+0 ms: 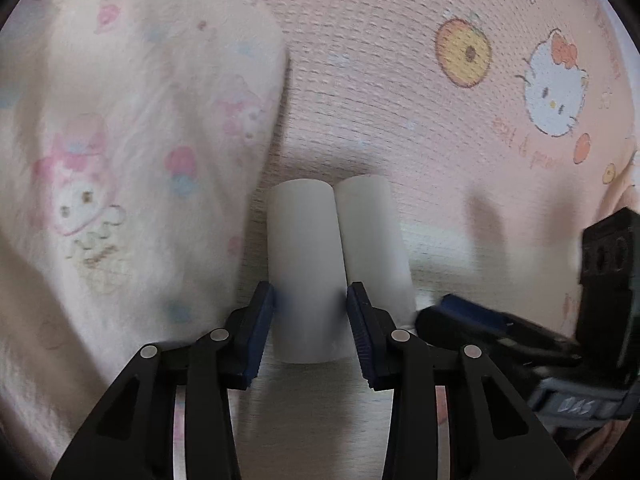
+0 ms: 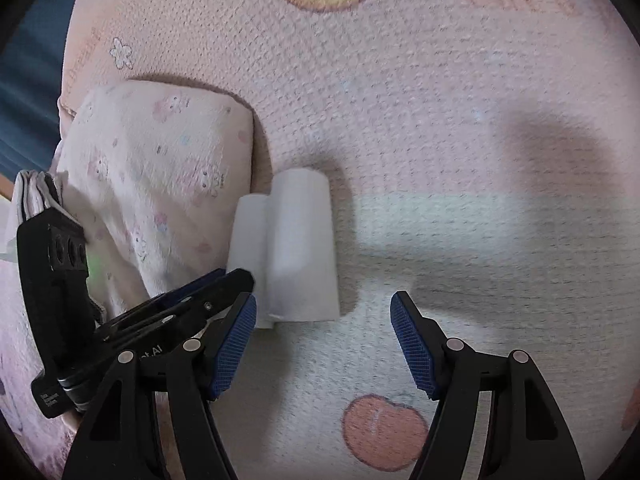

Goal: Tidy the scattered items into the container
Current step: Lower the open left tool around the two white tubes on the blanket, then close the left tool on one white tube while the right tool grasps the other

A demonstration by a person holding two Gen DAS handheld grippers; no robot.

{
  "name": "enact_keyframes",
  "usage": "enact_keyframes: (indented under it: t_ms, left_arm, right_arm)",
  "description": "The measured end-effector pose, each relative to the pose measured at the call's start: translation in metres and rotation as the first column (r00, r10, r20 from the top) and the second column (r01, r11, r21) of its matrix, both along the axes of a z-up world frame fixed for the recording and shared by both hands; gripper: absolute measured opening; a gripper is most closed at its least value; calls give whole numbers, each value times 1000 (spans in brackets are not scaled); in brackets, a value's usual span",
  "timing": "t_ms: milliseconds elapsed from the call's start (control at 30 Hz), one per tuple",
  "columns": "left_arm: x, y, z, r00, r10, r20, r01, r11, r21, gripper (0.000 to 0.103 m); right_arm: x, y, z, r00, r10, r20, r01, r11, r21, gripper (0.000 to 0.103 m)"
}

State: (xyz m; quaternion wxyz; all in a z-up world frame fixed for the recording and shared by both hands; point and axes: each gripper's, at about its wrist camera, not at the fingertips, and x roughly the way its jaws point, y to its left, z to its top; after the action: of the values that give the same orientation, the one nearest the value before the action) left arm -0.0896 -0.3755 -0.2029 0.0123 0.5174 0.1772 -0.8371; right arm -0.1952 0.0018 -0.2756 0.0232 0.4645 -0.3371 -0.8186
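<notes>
Left wrist view is showing the left gripper [image 1: 310, 300] with its fingers pinching the left of two white rolls [image 1: 306, 268] — the pair is lying side by side on a pink printed cloth [image 1: 380, 80], just beside a pale patterned bag [image 1: 132, 140]. Right gripper [image 2: 323, 314] is hovering with fingers spread wide near the other roll [image 2: 302, 244].

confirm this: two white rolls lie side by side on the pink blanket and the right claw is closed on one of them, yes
Not quite. The left claw grips one of the white rolls; the right claw is open and empty, as the right wrist view shows. Both lie side by side on the pink blanket.
</notes>
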Motion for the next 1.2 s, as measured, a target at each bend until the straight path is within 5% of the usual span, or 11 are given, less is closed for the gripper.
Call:
enact_keyframes:
  t_ms: [367,633,867,1200]
  left_arm:
    - [-2,14,-6,999,29,-25,-28,998,58,41]
    - [-4,6,-16,995,89,35,-94,977,194,45]
    - [1,16,-22,994,93,62,-107,958,266,46]
    - [7,34,-20,997,46,66,-62,961,269,46]
  right_arm:
    - [0,4,-7,999,22,-26,-23,1000,-22,40]
    - [6,1,-6,999,32,-9,-32,999,-7,39]
    - [17,4,4,997,81,2,-81,996,36,27]
    - [40,-3,-5,987,117,108,-120,993,16,26]
